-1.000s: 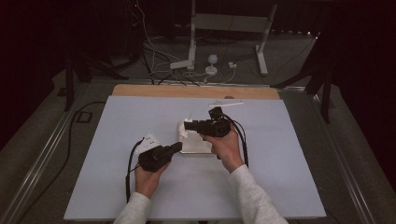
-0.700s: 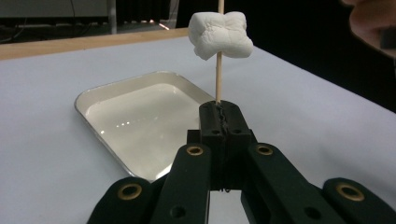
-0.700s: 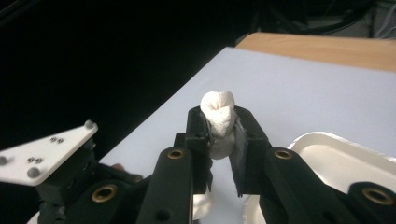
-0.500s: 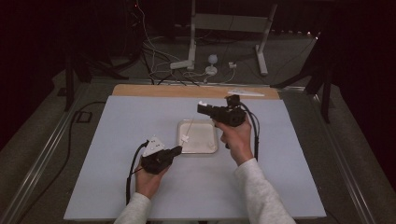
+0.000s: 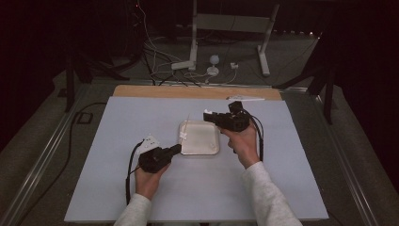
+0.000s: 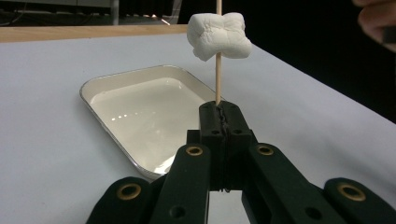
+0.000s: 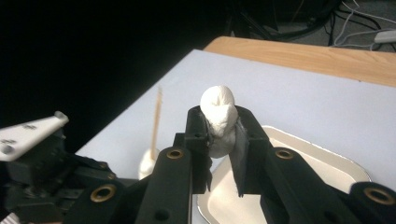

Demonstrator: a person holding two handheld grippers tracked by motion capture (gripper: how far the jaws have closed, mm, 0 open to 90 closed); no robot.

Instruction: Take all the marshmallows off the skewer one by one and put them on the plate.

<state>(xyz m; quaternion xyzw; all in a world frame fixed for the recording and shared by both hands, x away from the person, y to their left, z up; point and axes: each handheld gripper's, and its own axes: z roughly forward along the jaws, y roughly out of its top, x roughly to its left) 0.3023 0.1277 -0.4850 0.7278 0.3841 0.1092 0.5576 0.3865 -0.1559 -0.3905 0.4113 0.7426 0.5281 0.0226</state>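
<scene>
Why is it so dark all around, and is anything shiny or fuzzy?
High view: the room behind the table is nearly black. Left gripper view: small bright glints on the tray; marshmallow is sharp. Right gripper view: the skewer looks soft against black.

Glossy metal tray [image 6: 140, 88]; thin wooden skewer [image 6: 217, 74]; soft matt white marshmallow [image 6: 218, 35]; matt table [image 5: 117, 122].

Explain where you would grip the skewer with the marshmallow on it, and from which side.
Grip the skewer on its bare shaft below the marshmallow, jaws closing across the thin stick from either side. It stands upright above the tray, so come in level, much as the left gripper holds it. Pinching higher would probably crush the soft marshmallow.
</scene>
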